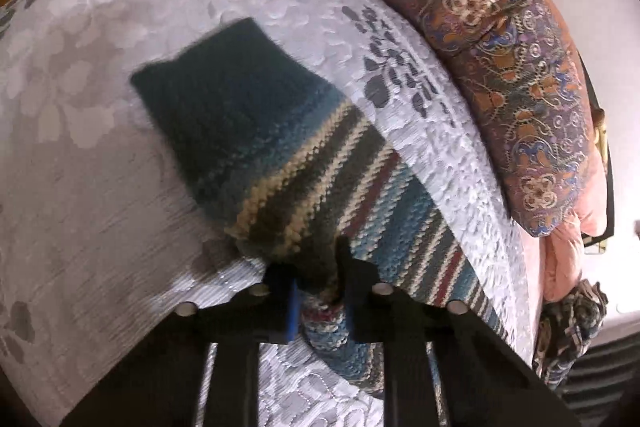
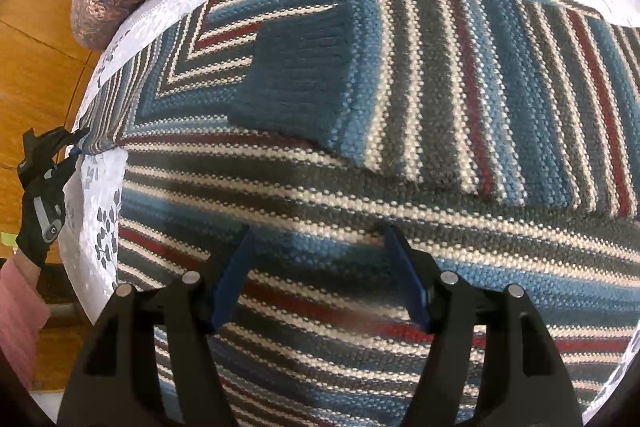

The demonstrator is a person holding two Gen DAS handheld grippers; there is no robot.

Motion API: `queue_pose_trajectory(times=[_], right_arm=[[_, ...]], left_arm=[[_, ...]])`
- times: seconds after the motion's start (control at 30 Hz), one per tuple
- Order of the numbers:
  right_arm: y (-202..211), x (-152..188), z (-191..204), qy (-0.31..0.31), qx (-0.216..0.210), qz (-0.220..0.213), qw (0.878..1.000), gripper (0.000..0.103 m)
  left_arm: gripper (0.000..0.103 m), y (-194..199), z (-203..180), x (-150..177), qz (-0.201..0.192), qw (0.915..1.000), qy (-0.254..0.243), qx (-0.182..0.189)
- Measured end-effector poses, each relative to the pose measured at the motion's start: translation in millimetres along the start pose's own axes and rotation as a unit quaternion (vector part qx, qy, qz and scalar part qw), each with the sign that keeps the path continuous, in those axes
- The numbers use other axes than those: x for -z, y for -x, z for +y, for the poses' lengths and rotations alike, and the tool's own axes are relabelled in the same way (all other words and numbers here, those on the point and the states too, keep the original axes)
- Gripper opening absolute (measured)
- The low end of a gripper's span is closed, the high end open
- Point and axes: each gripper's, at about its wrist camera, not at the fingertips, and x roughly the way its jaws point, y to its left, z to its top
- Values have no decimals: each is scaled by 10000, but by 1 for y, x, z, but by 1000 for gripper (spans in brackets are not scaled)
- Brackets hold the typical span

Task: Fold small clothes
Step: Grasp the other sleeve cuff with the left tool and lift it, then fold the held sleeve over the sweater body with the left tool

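Striped knit sweater (image 2: 400, 155) spread flat on the bed's white quilted bedspread (image 1: 100, 107), one sleeve already crossed over the chest for a narrower shape. Left hand-held gripper (image 1: 316, 291) clamped on a bunched sleeve, cuff (image 1: 224, 95) dangling ahead, ready to carry across. Right hand-held gripper (image 2: 320, 279) wide open, empty, hovering above the hem. Patterned pillow (image 1: 500, 67) beside.

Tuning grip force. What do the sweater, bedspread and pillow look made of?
Sweater: chunky knit yarn, likely wool or acrylic; visible stitches, ribbed teal cuff and collar, matte and fuzzy. Bedspread: woven cloth with a raised floral pattern and slight sheen, possibly jacquard. Pillow: smooth printed fabric with paisley motifs; fibre can't be told. The left tool pinches the sweater.
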Motion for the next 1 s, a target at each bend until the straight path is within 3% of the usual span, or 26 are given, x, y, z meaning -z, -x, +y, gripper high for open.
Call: queue_pose_trajectory(times=[0.27, 0.5, 0.77, 1.0], right_arm=[[17, 1, -14, -74, 53, -134, 9999, 67], [35, 3, -32, -165, 93, -295, 9994, 67], [53, 9, -58, -332, 127, -433, 9984, 67], [64, 16, -81, -488, 158, -527, 9973, 67]], left_arm=[[10, 35, -67, 25, -363, 9937, -1039, 208], [10, 54, -146, 91, -330, 9751, -2105, 618], [10, 47, -216, 171, -147, 9563, -2740, 1011], [10, 29, -262, 238, 115, 9450, -3006, 1285]])
